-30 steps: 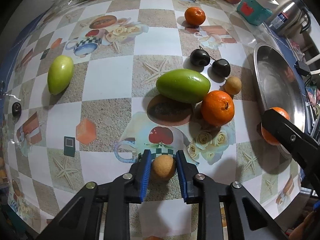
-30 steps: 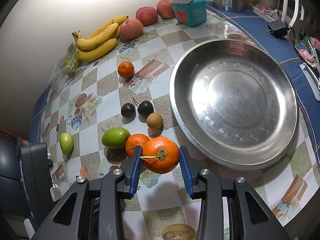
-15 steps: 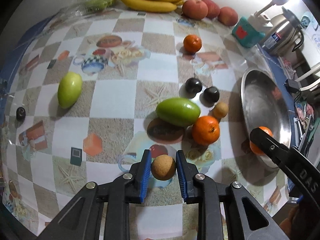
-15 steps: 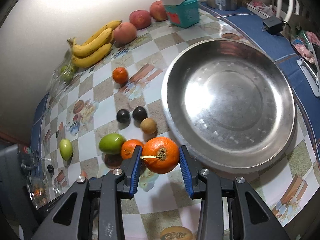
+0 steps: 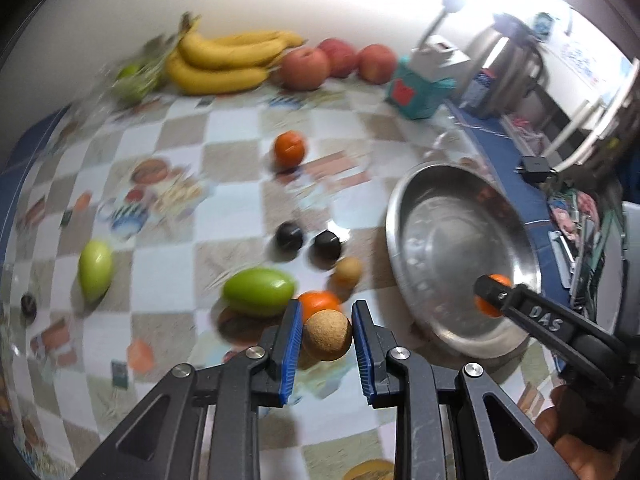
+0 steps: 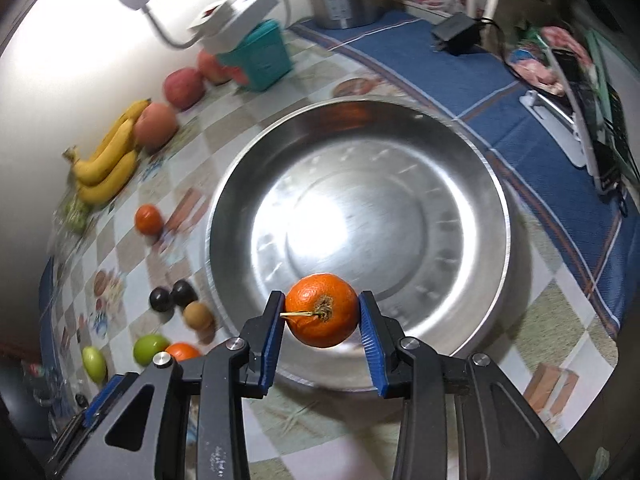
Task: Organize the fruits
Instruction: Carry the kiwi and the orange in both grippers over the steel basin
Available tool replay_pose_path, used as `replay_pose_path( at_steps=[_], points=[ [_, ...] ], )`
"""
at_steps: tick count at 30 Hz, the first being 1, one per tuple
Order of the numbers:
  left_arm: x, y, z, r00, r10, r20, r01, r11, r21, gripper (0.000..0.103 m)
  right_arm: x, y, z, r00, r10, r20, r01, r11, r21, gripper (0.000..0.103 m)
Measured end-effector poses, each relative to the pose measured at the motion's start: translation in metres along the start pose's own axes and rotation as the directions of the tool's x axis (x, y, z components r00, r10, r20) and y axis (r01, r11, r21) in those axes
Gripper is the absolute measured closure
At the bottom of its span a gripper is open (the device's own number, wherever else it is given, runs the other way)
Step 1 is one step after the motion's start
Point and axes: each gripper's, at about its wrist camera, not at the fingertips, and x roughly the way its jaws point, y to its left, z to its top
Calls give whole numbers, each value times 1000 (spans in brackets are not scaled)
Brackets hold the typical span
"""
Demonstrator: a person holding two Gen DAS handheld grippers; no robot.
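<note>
Nearest, the left gripper [image 5: 327,334] has its fingers clenched on a small tan round fruit [image 5: 327,335], lifted clear of the checked table [image 5: 240,208]. The right gripper [image 6: 322,322] has its fingers clamped on a stemmed mandarin [image 6: 322,310], carried over the near rim of the steel basin [image 6: 472,184], which sits at the table's right. Just beyond the left gripper, on the table: a second mandarin [image 5: 318,302] touching a green mango [image 5: 259,291], another tan fruit [image 5: 348,273] beside it, then two dark round fruits [image 5: 289,236] side by side. A smaller green mango [image 5: 95,269] lies well apart at left. Farther off, a lone mandarin [image 5: 289,149]. Along the far wall: bananas [image 5: 228,62], three reddish apples [image 5: 304,68], a teal box [image 5: 416,94]. View blurred.
</note>
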Motion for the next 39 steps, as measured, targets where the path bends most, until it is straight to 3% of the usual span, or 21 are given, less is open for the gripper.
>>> replay_pose_path(
  at_steps=[12,18,26,39],
  points=[
    [32,-59,15,997,20,78,-34,983,180,76,3,-22,15,998,-21,54,18,998,61,64],
    [46,-78,18,997,18,71,-35,970,241,76,6,-38,26,996,-28,82,19,995,102,64],
    [64,-84,25,998,-5,69,-12,969,249,76,15,-50,40,989,-54,134,38,992,122,64],
    [85,-91,21,1000,11,28,-18,960,279,76,34,-52,42,990,-81,112,70,993,95,64]
  ],
)
